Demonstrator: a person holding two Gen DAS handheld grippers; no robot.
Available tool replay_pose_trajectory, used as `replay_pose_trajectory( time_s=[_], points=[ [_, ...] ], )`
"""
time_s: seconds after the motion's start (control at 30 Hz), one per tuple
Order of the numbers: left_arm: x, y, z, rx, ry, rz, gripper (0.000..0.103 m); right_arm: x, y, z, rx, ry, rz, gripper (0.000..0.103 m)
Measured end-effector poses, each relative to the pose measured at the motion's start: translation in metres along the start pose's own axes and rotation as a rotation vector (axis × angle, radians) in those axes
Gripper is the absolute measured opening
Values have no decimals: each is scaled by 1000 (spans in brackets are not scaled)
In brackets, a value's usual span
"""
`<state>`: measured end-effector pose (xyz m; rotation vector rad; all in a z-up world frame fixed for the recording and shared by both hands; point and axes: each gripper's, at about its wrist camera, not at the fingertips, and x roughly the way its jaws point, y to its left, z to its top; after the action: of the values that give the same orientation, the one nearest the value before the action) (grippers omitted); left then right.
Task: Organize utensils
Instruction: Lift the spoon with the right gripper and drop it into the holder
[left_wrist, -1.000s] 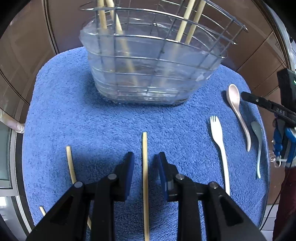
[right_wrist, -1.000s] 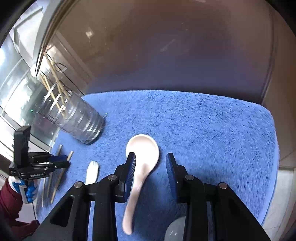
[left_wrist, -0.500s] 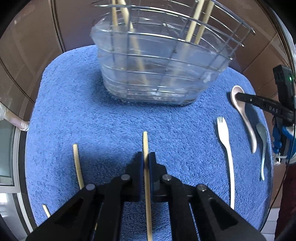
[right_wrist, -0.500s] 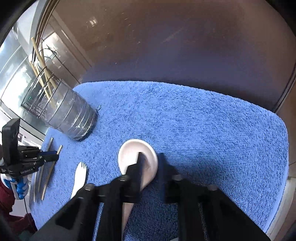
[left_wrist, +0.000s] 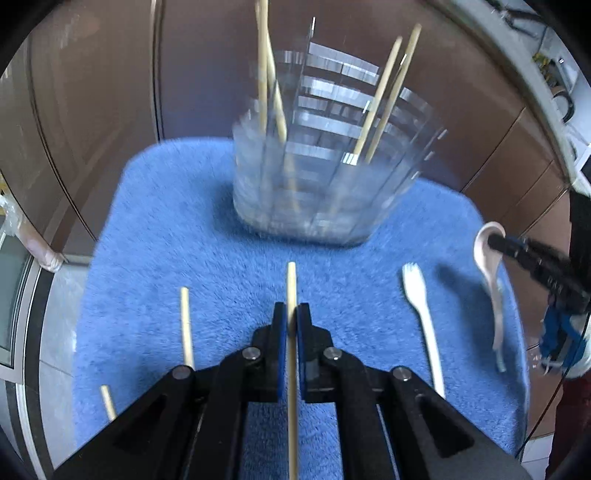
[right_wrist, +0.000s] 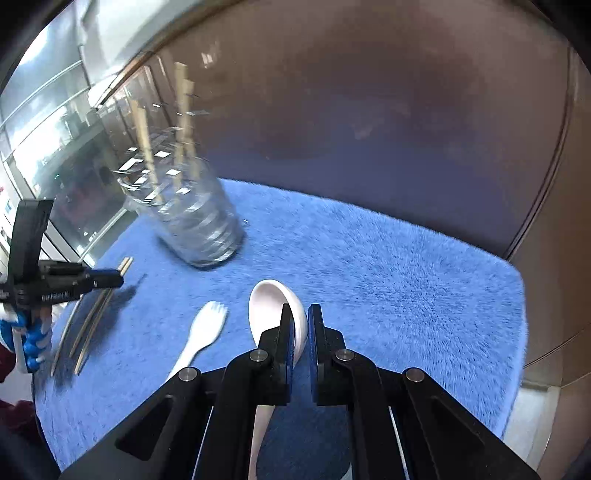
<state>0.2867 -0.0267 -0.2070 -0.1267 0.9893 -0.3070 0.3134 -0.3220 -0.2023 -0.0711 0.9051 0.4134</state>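
Two loose chopsticks lie left on the blue towel. The left gripper pinches a chopstick before the basket. A fork lies rightward. The right gripper pinches the pink spoon.

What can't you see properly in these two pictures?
- Left wrist view: the wire basket is motion-blurred, so what stands inside besides chopsticks is unclear.
- Left wrist view: the held chopstick runs behind the left gripper and off the bottom edge.
- Right wrist view: the pink spoon handle is hidden under the right gripper.
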Motion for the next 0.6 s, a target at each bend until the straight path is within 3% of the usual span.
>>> replay_pose_trajectory(
  time_s=[0.2, 0.33, 0.6],
  points=[
    [-62, -6, 4, 8, -164, -13, 4, -52, 29, 4, -34, -128, -24, 7],
    [-105, -19, 22, 15, -302, -27, 4, -82, 65, 26, -84, -252, -55, 7],
    [-159, -26, 93, -24, -550, -96, 4, -97, 135, 91, -168, -528, -121, 7]
  ],
)
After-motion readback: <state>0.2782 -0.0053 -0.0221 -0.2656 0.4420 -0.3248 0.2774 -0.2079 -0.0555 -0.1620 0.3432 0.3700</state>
